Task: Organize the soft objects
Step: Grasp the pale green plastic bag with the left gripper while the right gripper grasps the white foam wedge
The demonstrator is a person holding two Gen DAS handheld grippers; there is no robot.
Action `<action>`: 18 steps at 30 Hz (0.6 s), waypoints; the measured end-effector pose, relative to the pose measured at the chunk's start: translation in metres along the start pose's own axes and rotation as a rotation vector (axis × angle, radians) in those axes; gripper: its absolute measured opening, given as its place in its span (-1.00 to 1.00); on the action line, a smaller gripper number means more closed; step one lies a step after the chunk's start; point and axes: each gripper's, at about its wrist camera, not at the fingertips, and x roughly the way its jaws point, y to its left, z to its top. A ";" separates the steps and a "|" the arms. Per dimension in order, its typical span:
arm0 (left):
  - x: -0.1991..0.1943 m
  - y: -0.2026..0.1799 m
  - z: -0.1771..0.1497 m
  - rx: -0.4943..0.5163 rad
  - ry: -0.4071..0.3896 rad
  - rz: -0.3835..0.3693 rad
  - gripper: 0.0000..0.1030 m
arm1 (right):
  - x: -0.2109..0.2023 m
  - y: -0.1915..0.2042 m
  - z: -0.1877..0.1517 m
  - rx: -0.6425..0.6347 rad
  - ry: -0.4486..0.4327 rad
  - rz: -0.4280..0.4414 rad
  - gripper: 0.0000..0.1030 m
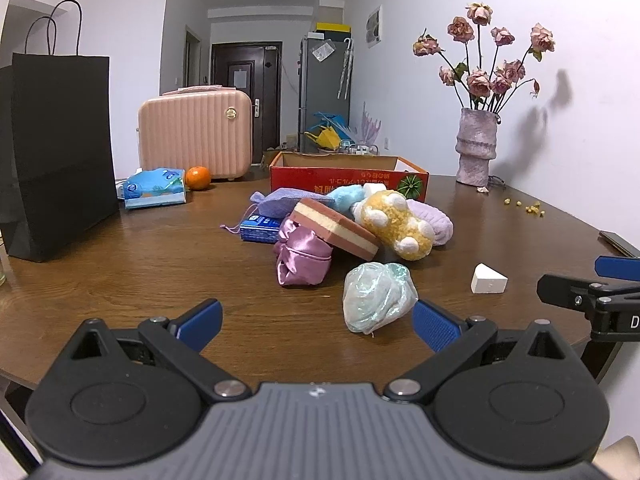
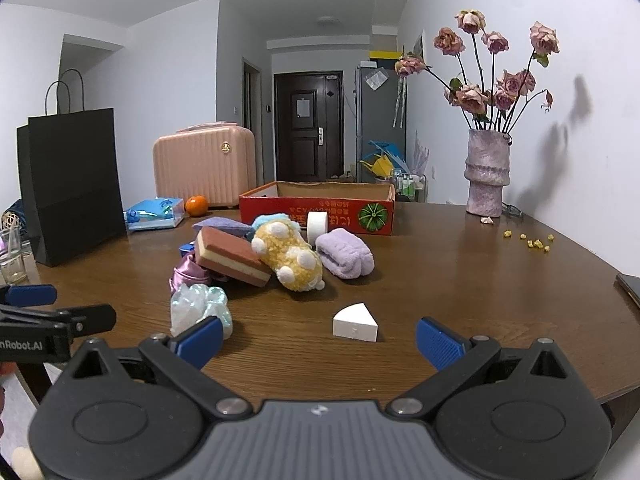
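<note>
**Both grippers spread wide at near table edge, soft pile ahead**

Left gripper (image 1: 316, 322): jaws wide apart, nothing between them, above the wooden table (image 1: 160, 264). A pale green crinkled bundle (image 1: 376, 298) lies at 1 o'clock, just beside its right pad. Right gripper (image 2: 318, 340): jaws wide apart, empty; a white wedge sponge (image 2: 356, 322) sits at 12 o'clock. Behind, touching in 1 heap: layered sponge (image 2: 232, 260), yellow plush (image 2: 292, 258), lilac towel roll (image 2: 344, 252), pink satin pouch (image 1: 302, 256). Red cardboard box (image 2: 320, 206) stands open at 12 o'clock beyond.
</note>
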 end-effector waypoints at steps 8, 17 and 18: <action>0.016 -0.008 0.003 0.007 0.002 -0.035 1.00 | 0.012 -0.005 0.000 -0.007 0.006 -0.009 1.00; 0.048 -0.021 0.003 0.021 0.042 -0.045 1.00 | 0.031 -0.013 0.000 -0.026 0.029 -0.020 1.00; 0.051 -0.022 0.004 0.021 0.043 -0.045 1.00 | 0.033 -0.014 0.000 -0.024 0.034 -0.020 1.00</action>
